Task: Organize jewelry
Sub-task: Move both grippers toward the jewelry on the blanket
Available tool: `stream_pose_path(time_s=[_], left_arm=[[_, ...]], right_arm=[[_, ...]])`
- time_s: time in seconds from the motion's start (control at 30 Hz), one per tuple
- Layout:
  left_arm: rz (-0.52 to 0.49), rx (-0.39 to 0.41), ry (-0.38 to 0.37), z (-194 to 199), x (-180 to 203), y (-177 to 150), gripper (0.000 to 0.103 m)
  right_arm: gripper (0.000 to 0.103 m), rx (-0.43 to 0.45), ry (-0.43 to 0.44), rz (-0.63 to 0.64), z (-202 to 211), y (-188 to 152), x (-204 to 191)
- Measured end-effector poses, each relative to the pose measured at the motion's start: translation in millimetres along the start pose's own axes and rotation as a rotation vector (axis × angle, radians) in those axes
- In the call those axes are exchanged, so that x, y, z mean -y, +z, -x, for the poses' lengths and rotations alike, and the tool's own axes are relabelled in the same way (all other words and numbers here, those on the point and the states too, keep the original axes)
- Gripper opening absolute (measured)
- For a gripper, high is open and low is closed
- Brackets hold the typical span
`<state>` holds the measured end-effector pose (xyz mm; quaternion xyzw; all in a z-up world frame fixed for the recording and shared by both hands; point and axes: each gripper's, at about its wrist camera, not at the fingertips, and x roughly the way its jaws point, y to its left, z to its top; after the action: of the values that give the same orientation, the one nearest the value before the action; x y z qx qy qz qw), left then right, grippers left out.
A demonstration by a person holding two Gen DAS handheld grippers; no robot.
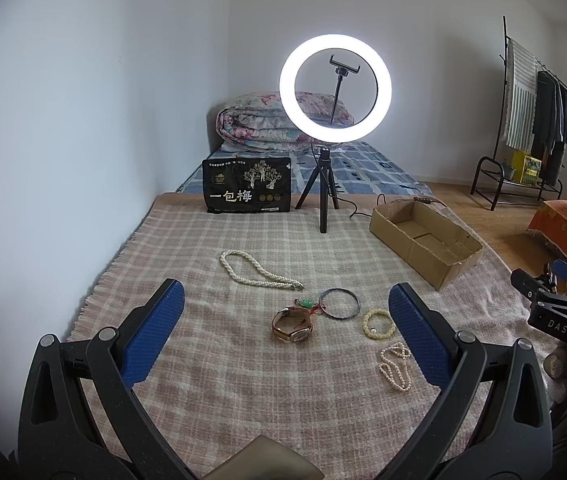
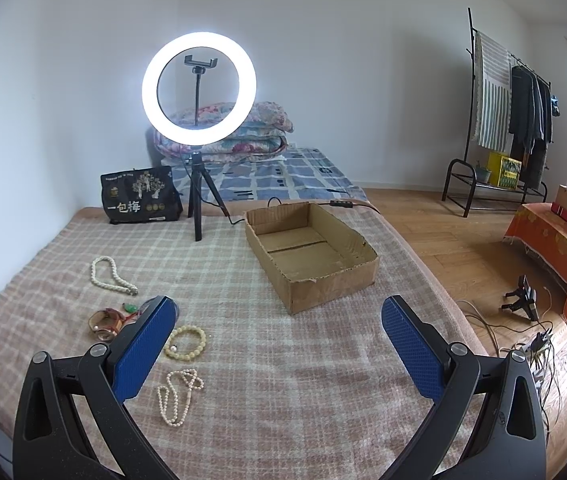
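Left tongs [image 1: 285,328] spread wide, nothing between the blue pads, held above the plaid blanket [image 1: 211,240] on the bed. Right tongs [image 2: 277,334] same: wide apart, empty.

Jewelry all loose on the blanket, none in the cardboard box [image 2: 335,280]:
- thick pearl necklace [image 1: 257,272], farthest from both cameras, toward the wall side
- watch [image 1: 292,323] with brown strap, green pendant [image 1: 305,303] on red cord just beside it
- dark thin bangle [image 1: 339,303], next to the pendant
- yellow bead bracelet [image 1: 379,323], near the bangle
- thin pearl strand [image 1: 395,366], nearest the camera, partly behind the left tongs' right pad

Left wrist view only: the bangle in full; the right tongs' body at the right edge, off past the blanket edge.

Right wrist view only: box interior in full, bare cardboard bottom; the tripod gear and cables on the wood floor [image 2: 463,248]. Here the right tongs' left pad covers the bangle and part of the watch [image 2: 105,324]; bead bracelet [image 2: 186,343] and thin strand [image 2: 177,396] sit clear, just beside that pad.

Both views: ring light [image 2: 198,88] lit on a tripod at the blanket's far edge, black printed bag [image 2: 141,196] beside it, box right of the tripod and well apart from the jewelry.
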<state>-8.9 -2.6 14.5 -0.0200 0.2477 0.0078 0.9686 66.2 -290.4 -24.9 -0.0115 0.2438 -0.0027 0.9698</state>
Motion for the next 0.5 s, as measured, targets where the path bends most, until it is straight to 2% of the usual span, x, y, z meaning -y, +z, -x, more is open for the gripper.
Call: stream_pose_path(time_s=[0.5], left_arm=[[0.001, 0.000, -0.002, 1.3, 0.7, 1.8, 0.103]], right_arm=[[0.102, -0.003, 0.004, 0.004, 1.3, 0.7, 0.0]])
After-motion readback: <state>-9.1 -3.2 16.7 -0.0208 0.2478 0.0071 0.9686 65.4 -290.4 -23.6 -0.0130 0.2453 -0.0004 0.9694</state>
